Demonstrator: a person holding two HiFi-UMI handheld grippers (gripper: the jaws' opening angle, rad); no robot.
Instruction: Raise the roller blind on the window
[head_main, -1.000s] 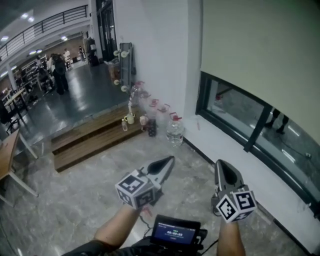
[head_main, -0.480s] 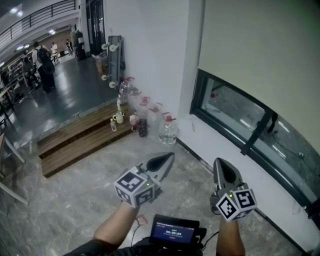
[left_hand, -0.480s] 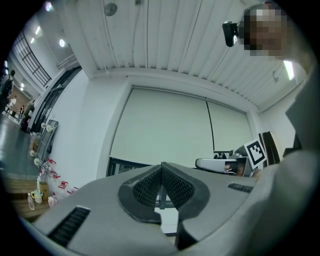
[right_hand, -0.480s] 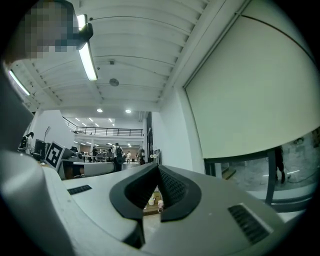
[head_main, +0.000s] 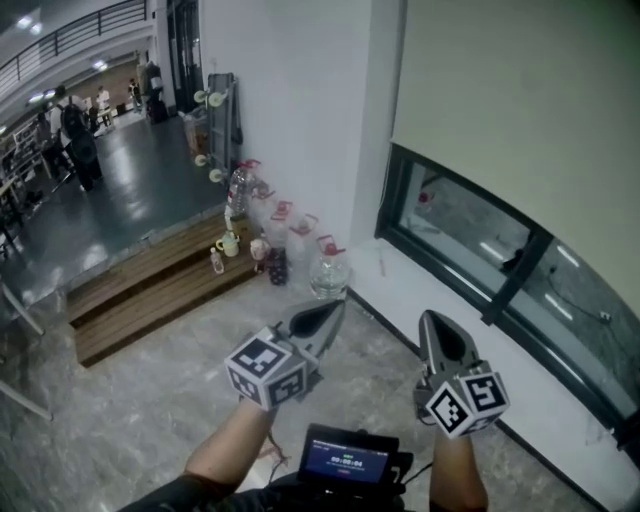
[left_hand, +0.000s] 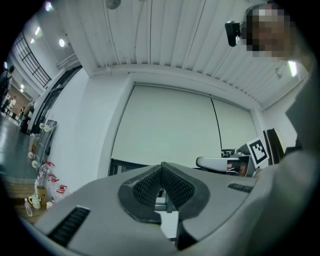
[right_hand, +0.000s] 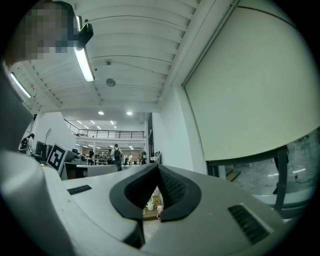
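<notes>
Screen (head_main: 345, 462) in head view alone; left hand-held gripper (head_main: 328, 312), right hand-held gripper (head_main: 434, 324) closed, empty.

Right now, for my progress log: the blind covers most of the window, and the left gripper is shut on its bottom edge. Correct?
No: the left gripper is shut on nothing, apart from the blind, as the left gripper view shows. The rest holds.
</notes>
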